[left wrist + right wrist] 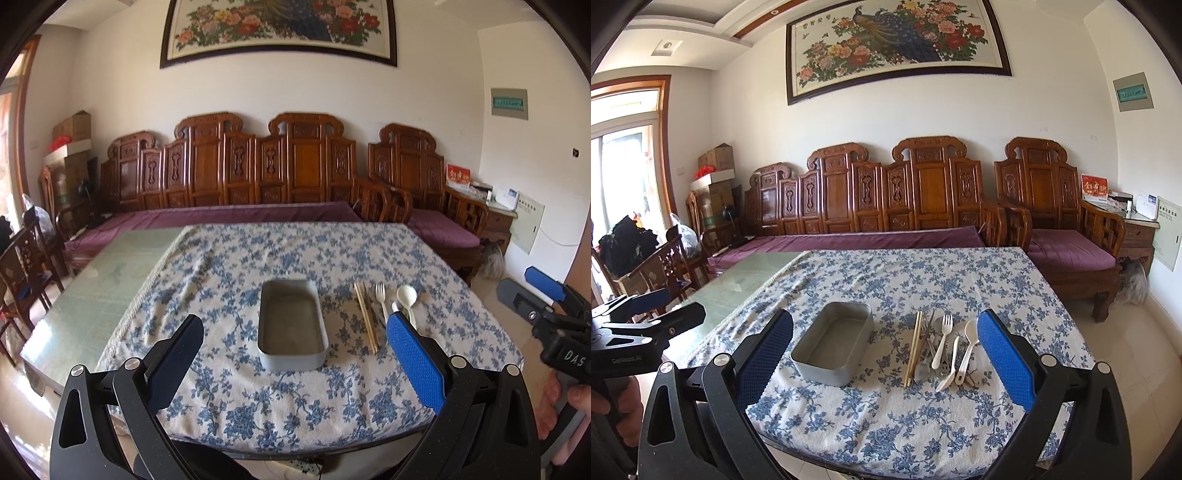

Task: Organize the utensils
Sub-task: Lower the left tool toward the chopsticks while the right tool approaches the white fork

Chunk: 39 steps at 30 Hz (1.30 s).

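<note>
Left gripper (pixel 295 339): jaws spread wide, nothing between them, held above the near edge of the table. Its blue pads frame the tray (pixel 291 325). Right gripper (pixel 886 339): jaws likewise wide apart, empty, same height over the near edge. In the left view the right gripper shows at the far right, off the table's right side, with white letters "DAS" on its black body; a hand (pixel 565 402) grips its handle. In the right view the left gripper shows at the far left, off the table, with small pale writing on its body, too blurred to read.

Tray: grey, rectangular, rounded corners, empty, sitting on the blue-flower cloth (pixel 923 280) near the table's middle. Just right of it, apart from it, lie the utensils: chopsticks (pixel 913 347) closest to the tray, then a metal spoon (pixel 922 369), a white fork (pixel 943 339) and a white spoon (pixel 967 343), overlapping in one loose group, handles toward the near edge.

Open room: cloth is bare beyond the tray and utensils to the far edge, and bare in front of them. Left of the cloth the glass tabletop (pixel 103 280) is uncovered. Floor is open to the table's right.

Behind: carved wooden bench (pixel 886 192) with purple cushion; framed peacock picture (pixel 897 40) with small characters, unreadable. Red box (pixel 1094 188) with gold characters, not legible.
</note>
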Each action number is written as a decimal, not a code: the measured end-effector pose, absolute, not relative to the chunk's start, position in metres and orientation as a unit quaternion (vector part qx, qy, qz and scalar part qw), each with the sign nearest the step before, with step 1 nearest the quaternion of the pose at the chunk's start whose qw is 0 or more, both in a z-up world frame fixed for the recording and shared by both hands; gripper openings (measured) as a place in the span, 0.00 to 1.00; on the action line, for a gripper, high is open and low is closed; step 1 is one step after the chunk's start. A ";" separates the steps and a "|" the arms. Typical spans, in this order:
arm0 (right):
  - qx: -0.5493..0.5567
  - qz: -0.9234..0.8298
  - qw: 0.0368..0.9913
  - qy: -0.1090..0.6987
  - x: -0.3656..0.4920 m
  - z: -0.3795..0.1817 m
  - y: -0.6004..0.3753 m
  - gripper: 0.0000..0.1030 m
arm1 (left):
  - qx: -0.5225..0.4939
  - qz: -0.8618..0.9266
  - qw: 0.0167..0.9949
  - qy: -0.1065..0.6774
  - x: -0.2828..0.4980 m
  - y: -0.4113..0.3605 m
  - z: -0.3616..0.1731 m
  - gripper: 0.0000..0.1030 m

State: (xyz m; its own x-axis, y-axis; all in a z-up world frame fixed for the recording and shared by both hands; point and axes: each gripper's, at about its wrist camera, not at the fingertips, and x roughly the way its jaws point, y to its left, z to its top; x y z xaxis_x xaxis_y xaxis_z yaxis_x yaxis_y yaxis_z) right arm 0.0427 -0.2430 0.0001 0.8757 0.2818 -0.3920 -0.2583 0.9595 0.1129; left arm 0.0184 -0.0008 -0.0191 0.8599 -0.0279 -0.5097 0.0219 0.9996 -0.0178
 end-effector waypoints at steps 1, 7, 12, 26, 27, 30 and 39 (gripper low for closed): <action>0.027 0.138 0.968 0.209 0.045 -0.004 -0.244 0.98 | -0.005 -0.014 0.963 0.269 0.022 0.000 -0.023 0.93; 0.022 0.128 0.965 0.226 0.067 -0.026 -0.253 0.97 | -0.002 -0.020 0.954 0.298 0.048 0.001 -0.048 0.93; 0.019 0.120 0.962 0.245 0.092 -0.049 -0.261 0.88 | -0.003 -0.029 0.946 0.323 0.073 0.001 -0.070 0.93; 0.029 0.112 0.947 0.298 0.200 -0.094 -0.284 0.57 | 0.017 -0.076 0.930 0.359 0.130 -0.020 -0.098 0.93; 0.031 0.109 0.947 0.302 0.209 -0.098 -0.288 0.55 | 0.016 -0.084 0.928 0.363 0.136 -0.024 -0.101 0.92; 0.036 0.103 0.942 0.318 0.229 -0.110 -0.297 0.50 | 0.017 -0.100 0.921 0.377 0.152 -0.033 -0.111 0.83; 0.054 0.122 0.915 0.380 0.270 -0.183 -0.305 0.36 | 0.026 -0.125 0.903 0.411 0.189 -0.063 -0.140 0.62</action>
